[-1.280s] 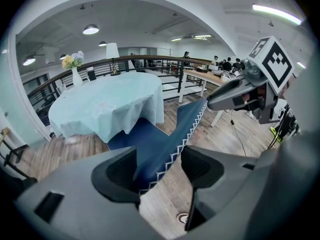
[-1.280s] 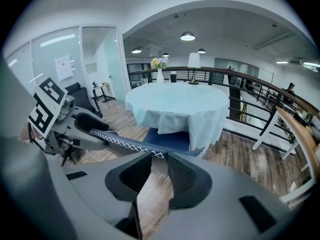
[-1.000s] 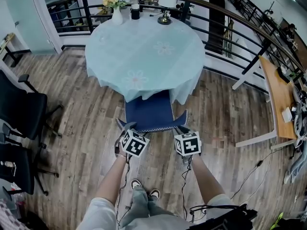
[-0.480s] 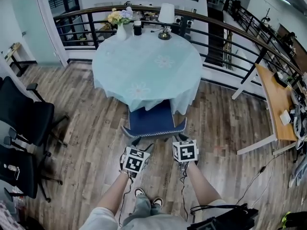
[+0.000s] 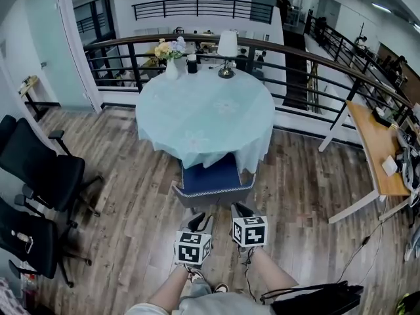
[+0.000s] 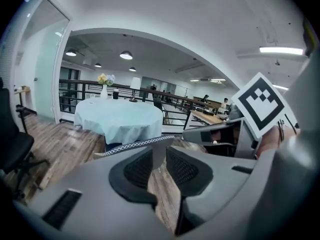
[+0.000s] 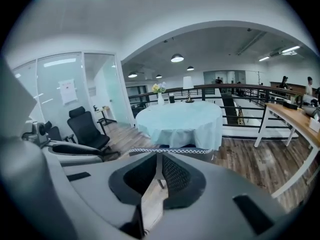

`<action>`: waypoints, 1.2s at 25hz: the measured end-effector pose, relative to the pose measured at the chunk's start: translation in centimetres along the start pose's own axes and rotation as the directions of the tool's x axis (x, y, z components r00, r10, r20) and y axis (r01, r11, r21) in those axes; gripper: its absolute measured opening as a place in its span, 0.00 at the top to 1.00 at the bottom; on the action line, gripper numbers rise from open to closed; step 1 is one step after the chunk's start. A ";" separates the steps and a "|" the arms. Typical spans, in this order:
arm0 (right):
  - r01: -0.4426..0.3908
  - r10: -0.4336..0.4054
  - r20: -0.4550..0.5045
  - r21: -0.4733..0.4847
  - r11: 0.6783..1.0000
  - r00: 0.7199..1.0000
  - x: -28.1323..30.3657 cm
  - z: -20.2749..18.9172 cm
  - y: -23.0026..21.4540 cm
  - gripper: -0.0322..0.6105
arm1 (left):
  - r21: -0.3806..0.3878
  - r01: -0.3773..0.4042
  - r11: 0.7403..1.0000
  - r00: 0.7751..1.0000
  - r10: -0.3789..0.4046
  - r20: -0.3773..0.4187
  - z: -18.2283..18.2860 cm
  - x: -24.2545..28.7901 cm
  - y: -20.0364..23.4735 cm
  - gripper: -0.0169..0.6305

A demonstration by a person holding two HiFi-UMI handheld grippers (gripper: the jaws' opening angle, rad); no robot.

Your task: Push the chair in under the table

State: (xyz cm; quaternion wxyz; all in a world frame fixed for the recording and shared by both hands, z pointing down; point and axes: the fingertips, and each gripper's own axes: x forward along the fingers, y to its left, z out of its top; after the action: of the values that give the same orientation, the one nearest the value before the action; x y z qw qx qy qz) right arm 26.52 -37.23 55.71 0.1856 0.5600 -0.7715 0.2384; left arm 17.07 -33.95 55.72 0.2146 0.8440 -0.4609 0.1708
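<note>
The chair [image 5: 211, 176] stood at the near edge of the round table [image 5: 207, 113] with the front of its blue seat under the cloth. It faced in toward the table with its back to us, and the back's top rail ran side to side. Our left gripper [image 5: 199, 223] and right gripper [image 5: 241, 210] hung side by side near that rail, clear of it. Both pairs of jaws were closing to narrow gaps, nothing between them
</note>
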 end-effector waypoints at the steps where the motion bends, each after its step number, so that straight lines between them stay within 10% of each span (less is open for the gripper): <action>1: -0.015 0.015 0.008 0.000 1.000 1.000 -0.6 -0.1 0.6 0.87 | -0.004 -0.014 1.000 1.000 0.014 0.004 0.0 -0.5 0.0 0.86; 30: -0.045 0.043 0.083 0.018 0.999 0.996 -6.3 -3.3 5.1 0.92 | -0.057 -0.114 0.992 0.993 0.115 0.022 -2.8 -5.6 -0.8 0.96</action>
State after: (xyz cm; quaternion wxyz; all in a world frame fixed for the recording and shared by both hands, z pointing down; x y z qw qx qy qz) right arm 23.63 -29.11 54.04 0.1427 0.5541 -0.7881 0.2269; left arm 14.59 -28.19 55.19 0.2219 0.8120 -0.5158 0.1591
